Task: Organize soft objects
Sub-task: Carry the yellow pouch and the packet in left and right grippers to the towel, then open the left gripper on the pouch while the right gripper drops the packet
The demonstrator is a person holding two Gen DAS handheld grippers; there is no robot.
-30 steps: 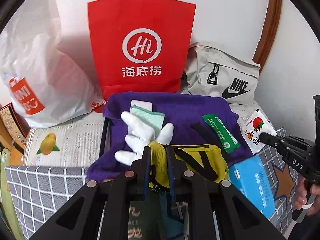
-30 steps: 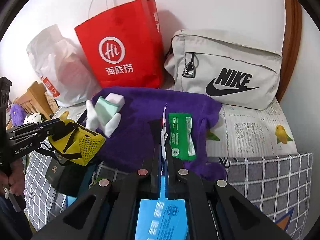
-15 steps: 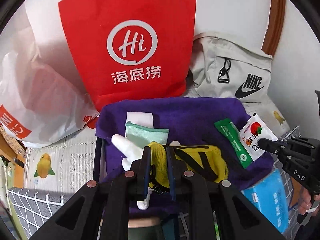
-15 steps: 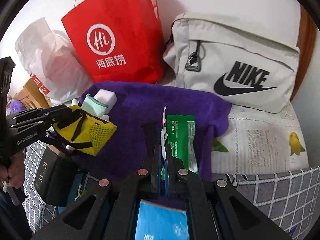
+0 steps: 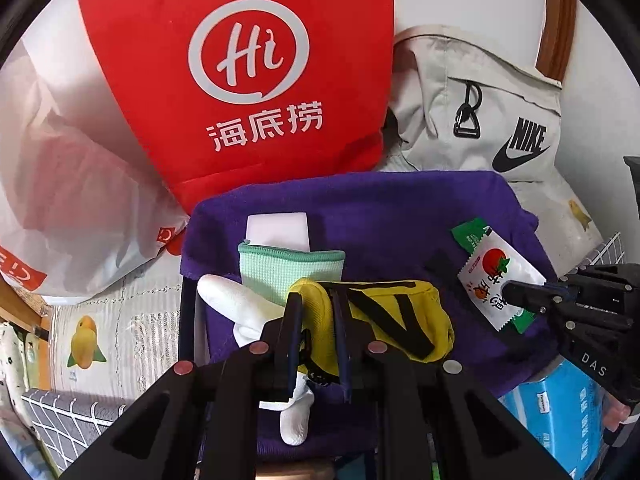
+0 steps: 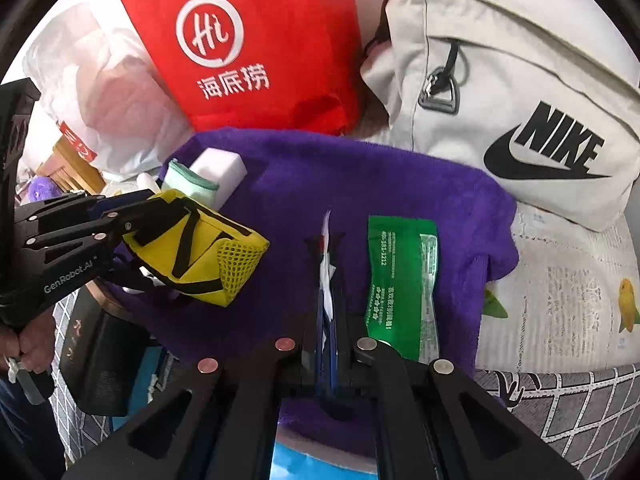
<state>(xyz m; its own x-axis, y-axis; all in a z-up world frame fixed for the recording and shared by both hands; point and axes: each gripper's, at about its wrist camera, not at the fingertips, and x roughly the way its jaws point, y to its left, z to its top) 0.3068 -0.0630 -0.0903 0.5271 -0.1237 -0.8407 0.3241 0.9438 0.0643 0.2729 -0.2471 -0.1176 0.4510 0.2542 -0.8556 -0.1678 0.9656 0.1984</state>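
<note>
My left gripper (image 5: 316, 300) is shut on the end of a yellow mesh pouch (image 5: 392, 312) with black straps, held just over a purple towel (image 5: 380, 216). Under the pouch lie a white glove (image 5: 236, 304) with a mint-green cuff and a white sponge block (image 5: 278, 228). My right gripper (image 6: 330, 248) is shut on a white sachet (image 6: 326, 276), seen edge-on here. In the left wrist view the sachet (image 5: 492, 276) shows a tomato picture. It hangs above a green packet (image 6: 400, 280) lying on the towel (image 6: 320, 176). The pouch (image 6: 200, 248) is to the left.
Behind the towel stand a red paper bag (image 5: 240, 72), a beige Nike bag (image 6: 520, 100) and a white plastic bag (image 5: 60, 160). A blue box (image 5: 560, 412) and a dark box (image 6: 96, 360) sit at the near edge. A hand (image 6: 28, 344) grips the left tool.
Both grippers have moved forward and down toward the purple towel, carrying the pouch and the sachet. The bags behind now look larger and closer.
</note>
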